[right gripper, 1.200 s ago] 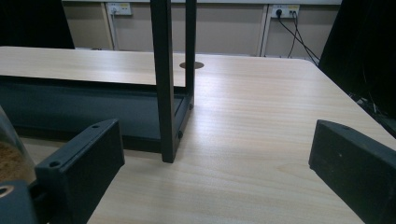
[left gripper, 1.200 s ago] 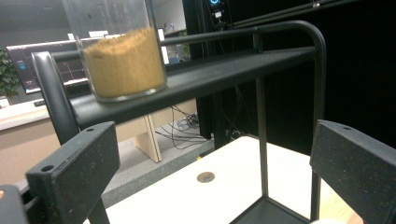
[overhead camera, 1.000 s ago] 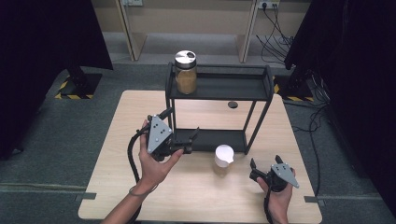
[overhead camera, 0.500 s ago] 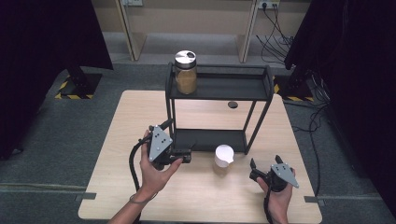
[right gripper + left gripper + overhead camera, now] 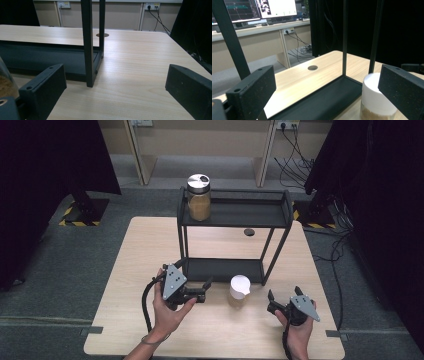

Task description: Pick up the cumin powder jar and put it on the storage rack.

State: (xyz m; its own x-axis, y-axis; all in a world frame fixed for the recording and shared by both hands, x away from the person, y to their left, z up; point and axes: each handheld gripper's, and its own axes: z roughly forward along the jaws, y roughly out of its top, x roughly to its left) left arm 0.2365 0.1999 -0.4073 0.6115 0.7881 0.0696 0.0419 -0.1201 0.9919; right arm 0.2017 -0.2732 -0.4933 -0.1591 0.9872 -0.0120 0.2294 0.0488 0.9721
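The white-lidded jar stands on the bench just in front of the black rack's lower shelf; the left tongs gape wide just left of it, holding nothing. The right tongs lie wide apart and empty, near the jar's right; a silver-lidded jar sits on the rack's top shelf.

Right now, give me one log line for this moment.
left gripper: open, beside white-lidded glass jar | right gripper: open, idle | silver-lidded jar: black rack's top shelf

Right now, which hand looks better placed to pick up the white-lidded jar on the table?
Probably the left. The left gripper is open and aimed at the jar; the right gripper sits farther back.
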